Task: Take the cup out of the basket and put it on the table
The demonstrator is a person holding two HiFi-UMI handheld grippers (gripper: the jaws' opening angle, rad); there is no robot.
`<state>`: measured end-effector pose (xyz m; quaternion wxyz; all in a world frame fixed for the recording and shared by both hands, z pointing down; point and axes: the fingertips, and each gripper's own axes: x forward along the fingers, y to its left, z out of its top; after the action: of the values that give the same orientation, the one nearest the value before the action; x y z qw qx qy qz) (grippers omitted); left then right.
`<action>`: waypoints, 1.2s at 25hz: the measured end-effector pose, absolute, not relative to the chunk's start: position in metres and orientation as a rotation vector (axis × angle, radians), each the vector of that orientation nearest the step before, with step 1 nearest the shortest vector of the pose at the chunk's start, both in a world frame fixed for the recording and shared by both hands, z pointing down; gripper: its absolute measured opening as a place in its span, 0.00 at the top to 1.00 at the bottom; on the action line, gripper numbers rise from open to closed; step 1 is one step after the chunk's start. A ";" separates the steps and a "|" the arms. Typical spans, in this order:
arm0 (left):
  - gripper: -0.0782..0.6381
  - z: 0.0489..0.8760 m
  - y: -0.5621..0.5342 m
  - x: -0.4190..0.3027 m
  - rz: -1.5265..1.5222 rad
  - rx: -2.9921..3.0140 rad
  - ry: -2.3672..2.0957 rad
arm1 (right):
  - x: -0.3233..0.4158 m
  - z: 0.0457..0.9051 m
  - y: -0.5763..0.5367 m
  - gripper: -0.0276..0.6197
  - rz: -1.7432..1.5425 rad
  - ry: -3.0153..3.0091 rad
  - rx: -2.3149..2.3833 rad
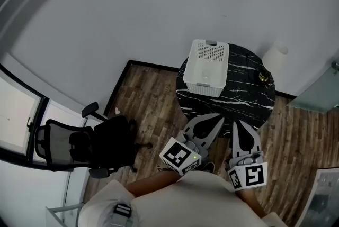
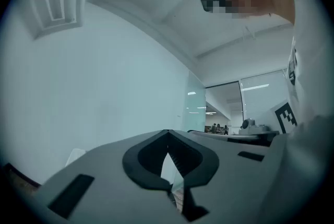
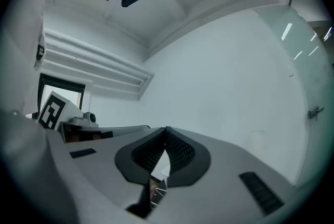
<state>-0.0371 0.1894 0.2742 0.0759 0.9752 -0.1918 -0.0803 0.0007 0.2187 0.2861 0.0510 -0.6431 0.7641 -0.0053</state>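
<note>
While the white basket [image 1: 206,68] sits on the marble worktop [image 1: 249,100], left gripper [image 1: 219,117] and right gripper [image 1: 236,124] hover nearby, jaws pressed together

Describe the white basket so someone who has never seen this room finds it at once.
Find the round black marble table by the white wall, right of the black office chair. The basket stands on its left half: white, rectangular, with perforated walls. It dwarfs the only other item there, a small object near the table's right edge.
</note>
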 end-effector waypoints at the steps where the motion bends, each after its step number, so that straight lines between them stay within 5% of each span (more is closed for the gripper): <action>1: 0.88 0.275 0.190 -0.036 -0.241 2.924 -0.571 | 0.002 0.286 0.219 0.95 -0.016 2.324 -1.960; 30: 0.88 0.291 0.225 0.036 -0.171 2.909 -0.647 | 0.080 0.293 0.257 0.95 -0.113 2.301 -1.861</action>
<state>0.0357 0.2250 0.2907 0.0781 0.9716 -0.2160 -0.0571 0.0796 0.2568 0.2926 0.0898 -0.6259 0.7738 -0.0381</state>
